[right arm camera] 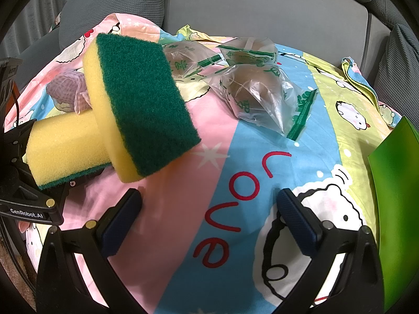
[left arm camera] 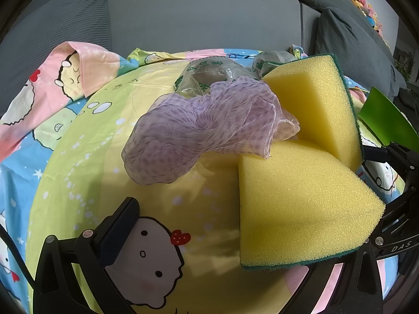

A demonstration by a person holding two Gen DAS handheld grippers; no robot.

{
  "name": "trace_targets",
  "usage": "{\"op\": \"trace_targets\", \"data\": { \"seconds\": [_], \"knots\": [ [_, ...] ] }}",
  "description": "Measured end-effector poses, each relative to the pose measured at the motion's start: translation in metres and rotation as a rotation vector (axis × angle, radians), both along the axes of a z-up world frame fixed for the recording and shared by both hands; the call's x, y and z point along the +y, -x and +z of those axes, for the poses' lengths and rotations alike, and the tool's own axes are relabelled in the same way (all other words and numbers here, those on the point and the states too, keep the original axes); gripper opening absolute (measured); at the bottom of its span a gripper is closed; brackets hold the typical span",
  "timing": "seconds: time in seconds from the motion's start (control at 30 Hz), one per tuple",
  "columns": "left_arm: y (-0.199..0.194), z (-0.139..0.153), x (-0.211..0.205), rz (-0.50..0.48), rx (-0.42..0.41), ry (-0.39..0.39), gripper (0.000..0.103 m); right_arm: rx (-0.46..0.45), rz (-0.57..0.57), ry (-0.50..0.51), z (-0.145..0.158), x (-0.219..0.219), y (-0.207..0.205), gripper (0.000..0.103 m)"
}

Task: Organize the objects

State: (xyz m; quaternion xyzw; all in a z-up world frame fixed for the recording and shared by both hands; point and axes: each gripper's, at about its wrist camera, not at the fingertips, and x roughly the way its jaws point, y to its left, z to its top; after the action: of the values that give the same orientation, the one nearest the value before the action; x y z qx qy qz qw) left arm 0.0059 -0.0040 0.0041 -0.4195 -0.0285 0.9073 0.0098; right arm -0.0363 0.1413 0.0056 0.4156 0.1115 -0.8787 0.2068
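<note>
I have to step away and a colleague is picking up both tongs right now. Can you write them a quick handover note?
Left tongs: open, lower sponge resting across one side; not clearly gripped.
Right tongs: open, empty, over the cartoon bedsheet.
Things: upper sponge leans on the lower one; purple mesh cloth beside them; three bagged round items behind; green container at far right.
Done: nothing visibly sorted.
Left: probably everything still needs grouping.
</note>
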Motion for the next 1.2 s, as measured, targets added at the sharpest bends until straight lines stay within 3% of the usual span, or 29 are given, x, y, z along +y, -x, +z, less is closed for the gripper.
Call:
{"op": "trace_targets", "data": {
  "seconds": [1.2],
  "knots": [
    [-0.0005,-0.002,-0.0004,0.02,0.002,0.004,0.102,0.0,0.0,0.0,-0.0004,-0.0004,-0.0003,0.103]
  ]
}}
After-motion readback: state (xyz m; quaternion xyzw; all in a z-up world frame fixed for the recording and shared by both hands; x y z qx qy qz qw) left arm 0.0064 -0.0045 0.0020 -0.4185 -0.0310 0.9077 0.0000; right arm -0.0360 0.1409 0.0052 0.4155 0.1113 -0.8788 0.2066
